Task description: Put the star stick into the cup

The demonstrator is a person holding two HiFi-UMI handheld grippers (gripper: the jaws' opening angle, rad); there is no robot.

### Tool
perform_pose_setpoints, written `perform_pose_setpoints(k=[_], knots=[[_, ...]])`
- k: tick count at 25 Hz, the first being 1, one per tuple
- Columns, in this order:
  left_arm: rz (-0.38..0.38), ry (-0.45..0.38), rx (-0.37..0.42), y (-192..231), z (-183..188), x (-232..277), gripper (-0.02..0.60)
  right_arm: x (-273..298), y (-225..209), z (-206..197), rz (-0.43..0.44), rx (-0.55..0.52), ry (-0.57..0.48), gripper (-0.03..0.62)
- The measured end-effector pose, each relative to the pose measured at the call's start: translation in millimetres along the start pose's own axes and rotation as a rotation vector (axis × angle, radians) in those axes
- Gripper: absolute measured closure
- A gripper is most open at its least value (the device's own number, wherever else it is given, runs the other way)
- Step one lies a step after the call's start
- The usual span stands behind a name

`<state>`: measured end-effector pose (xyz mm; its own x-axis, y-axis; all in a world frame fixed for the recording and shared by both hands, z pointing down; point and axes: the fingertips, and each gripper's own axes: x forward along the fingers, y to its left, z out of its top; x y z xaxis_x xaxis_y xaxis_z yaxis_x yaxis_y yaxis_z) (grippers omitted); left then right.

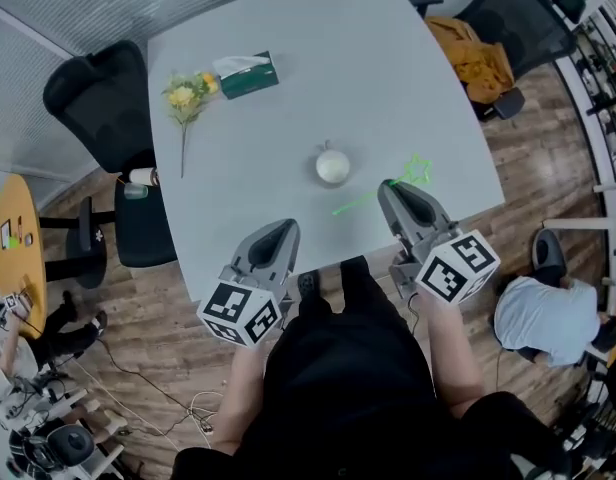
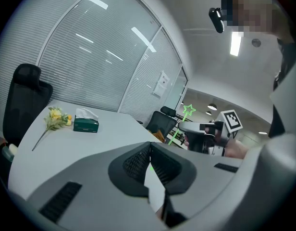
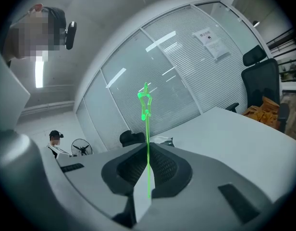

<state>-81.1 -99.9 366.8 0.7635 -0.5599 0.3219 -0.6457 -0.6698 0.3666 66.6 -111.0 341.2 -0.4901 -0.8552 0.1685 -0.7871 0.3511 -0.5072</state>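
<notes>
A white cup (image 1: 333, 165) stands on the grey table (image 1: 308, 28), slightly toward its near side. My right gripper (image 1: 389, 187) is to the right of the cup and is shut on the green star stick (image 1: 416, 171). The stick's star end points away to the right and its tail runs down-left past the jaws. In the right gripper view the stick (image 3: 147, 129) rises from between the closed pads. My left gripper (image 1: 289, 227) is at the table's near edge, left of and nearer than the cup, shut and empty. The left gripper view shows the right gripper (image 2: 196, 129) holding the stick (image 2: 188, 110).
A green tissue box (image 1: 246, 75) and yellow flowers (image 1: 188, 96) lie at the table's far left. A black chair (image 1: 98, 98) stands at the left and a chair with an orange garment (image 1: 478, 58) at the far right. A person (image 1: 543, 318) is low at the right.
</notes>
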Motion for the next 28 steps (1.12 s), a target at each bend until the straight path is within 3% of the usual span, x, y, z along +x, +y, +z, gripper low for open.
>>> perform_pose_setpoints(k=[14,24,28], knots=[[0.173,-0.037,-0.027,4,21,46,0.581,59,-55,23,0.156,-0.007,0.085,0.572],[0.276,-0.035,-0.085,1,8,60,0.581,89,-82,4,0.228,-0.031,0.188,0.572],[0.300,-0.027,-0.104,-1,2,64,0.581,100,-93,-8,0.220,-0.023,0.225,0.572]])
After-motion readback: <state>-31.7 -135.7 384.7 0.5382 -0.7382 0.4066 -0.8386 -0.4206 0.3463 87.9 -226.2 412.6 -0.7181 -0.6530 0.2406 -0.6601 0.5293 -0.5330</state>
